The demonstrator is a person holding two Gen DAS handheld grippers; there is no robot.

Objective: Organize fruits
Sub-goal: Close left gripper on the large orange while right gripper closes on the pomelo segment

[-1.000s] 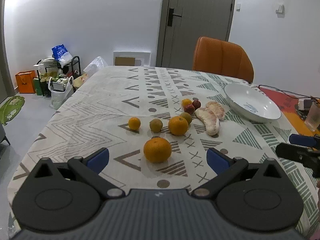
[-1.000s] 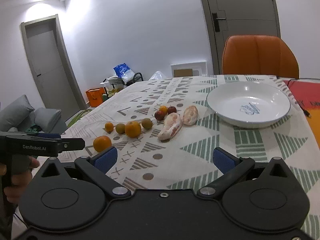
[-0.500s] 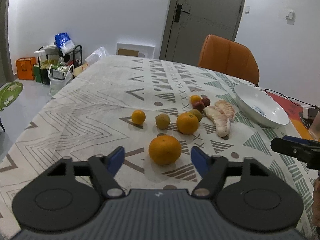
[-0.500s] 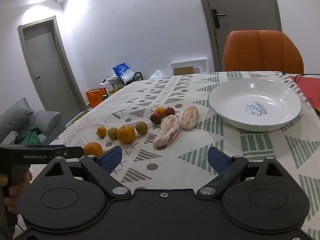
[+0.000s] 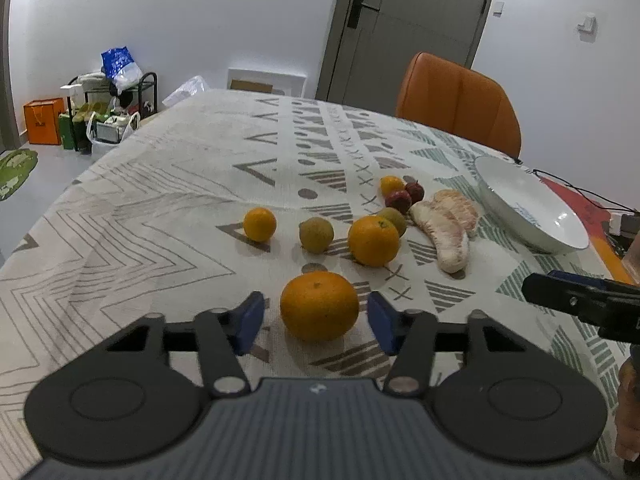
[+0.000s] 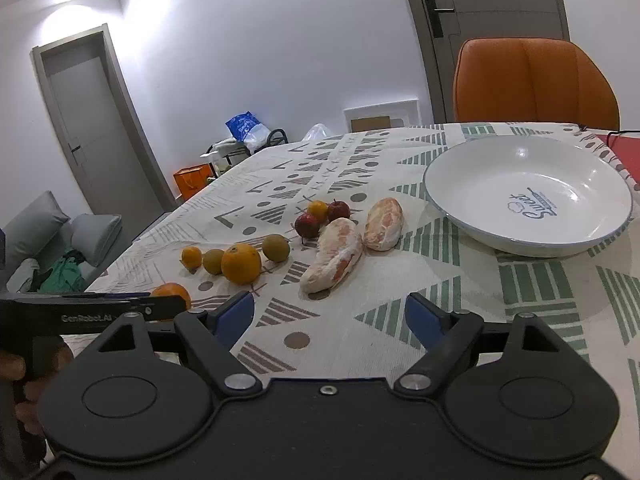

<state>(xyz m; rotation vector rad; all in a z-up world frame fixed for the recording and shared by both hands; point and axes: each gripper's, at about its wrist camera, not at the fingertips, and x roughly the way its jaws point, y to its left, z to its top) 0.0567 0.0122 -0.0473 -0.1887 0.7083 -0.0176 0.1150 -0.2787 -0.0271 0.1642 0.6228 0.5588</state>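
Note:
A large orange (image 5: pixel 319 306) rests on the patterned tablecloth between the blue pads of my left gripper (image 5: pixel 316 320). Its jaws are closing, with a narrow gap still on each side of the fruit. Beyond it lie a small orange (image 5: pixel 260 224), a greenish fruit (image 5: pixel 316 234), a second orange (image 5: pixel 373 240), two red fruits (image 5: pixel 398 200) and two peeled pomelo segments (image 5: pixel 444 236). My right gripper (image 6: pixel 328 320) hovers just short of the nearer pomelo segment (image 6: pixel 334 254). Its jaws are closing slowly with nothing between them. An empty white bowl (image 6: pixel 500 184) stands at the right.
An orange chair (image 6: pixel 536 80) stands behind the table's far edge. A red mat with cables (image 5: pixel 580 208) lies beyond the bowl. On the floor to the left are a rack with bags (image 5: pixel 112 112) and an orange bag (image 5: pixel 42 120).
My left gripper came forward and down until the large orange sat between its pads, and its jaws narrowed a lot. The right gripper moved closer to the pomelo segments and narrowed slightly.

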